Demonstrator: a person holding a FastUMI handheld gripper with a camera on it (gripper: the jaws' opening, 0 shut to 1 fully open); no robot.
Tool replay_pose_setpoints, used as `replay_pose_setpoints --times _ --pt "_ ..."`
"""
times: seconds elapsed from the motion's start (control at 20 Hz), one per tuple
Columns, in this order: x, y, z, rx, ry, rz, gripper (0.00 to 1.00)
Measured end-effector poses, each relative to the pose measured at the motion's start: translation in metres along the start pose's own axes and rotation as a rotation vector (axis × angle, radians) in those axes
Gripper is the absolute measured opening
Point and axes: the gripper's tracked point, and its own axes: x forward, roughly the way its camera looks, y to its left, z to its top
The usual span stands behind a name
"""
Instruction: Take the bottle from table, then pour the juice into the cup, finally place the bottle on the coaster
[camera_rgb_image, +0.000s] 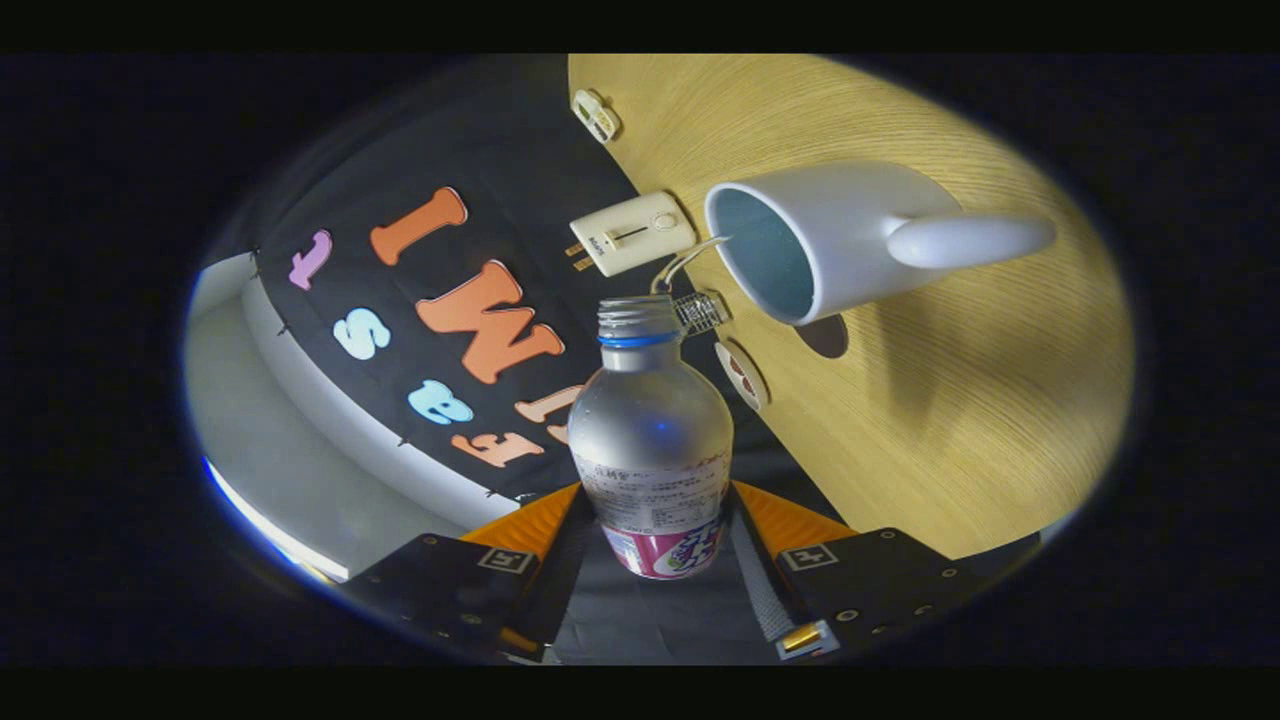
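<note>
Bottle (652, 440), pinched between both fingers of gripper (655, 545): paper label band carries rows of tiny print, too small to make out; lower band shows big white-outlined lettering, possibly brand name, unreadable. Small white box (633, 233) at 12 o'clock beyond bottle mouth: short dark word beside its slider, too blurred to make out. Square black-and-white marker on each finger; no digits.

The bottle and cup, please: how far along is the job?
Done: the bottle is off the table, clamped in the gripper. In hand: it is tipped, open mouth by the cup's rim. Left: setting it on the coaster.
</note>
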Motion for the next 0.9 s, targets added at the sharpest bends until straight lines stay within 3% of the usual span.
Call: replay_pose_setpoints --times 0.9 --pt "0.0031 0.0096 -0.0037 0.079 -0.004 0.049 0.74"
